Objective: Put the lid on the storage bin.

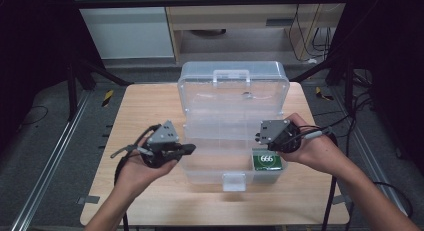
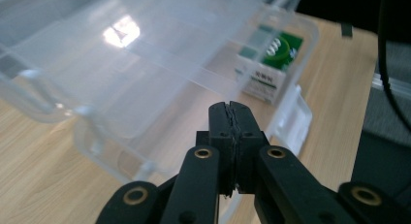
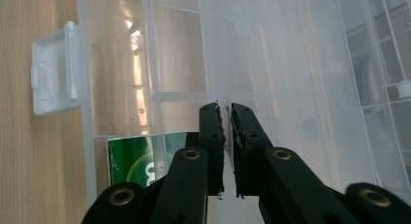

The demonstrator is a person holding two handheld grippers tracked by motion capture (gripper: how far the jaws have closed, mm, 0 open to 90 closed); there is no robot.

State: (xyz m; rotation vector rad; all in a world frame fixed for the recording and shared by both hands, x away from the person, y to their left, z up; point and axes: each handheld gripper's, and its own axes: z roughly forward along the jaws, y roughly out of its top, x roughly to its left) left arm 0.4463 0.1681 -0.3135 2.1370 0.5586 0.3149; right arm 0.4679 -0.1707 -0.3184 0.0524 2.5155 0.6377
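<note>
**Clear plastic box open on the desk, both grippers empty at its front half**

A clear plastic box [image 1: 232, 136] stands open in the middle of the wooden desk [image 1: 150, 201], its lid [image 1: 233, 86] tipped up toward the far edge and its base reaching toward the near edge. A white latch [image 1: 234, 181] sticks out from the base's front wall, facing the near edge. In the base's near right compartment lies a green packet [image 1: 266, 161] with white print on top.

The left gripper [image 1: 187, 149] hangs just beside the left wall of the base, above the desk, pointing toward the box. In the left gripper view its jaws are pressed together with nothing between them, and the box and the green packet [image 2: 278, 52] lie beyond them.

The right gripper [image 1: 258, 137] is held over the right part of the base, just behind the green packet. In the right gripper view its jaws stand almost together, a thin slit between them, above a clear dividing wall of the box; whether they pinch that wall cannot be told. The packet [image 3: 140, 161] and the latch [image 3: 55, 69] show to their left.
</note>
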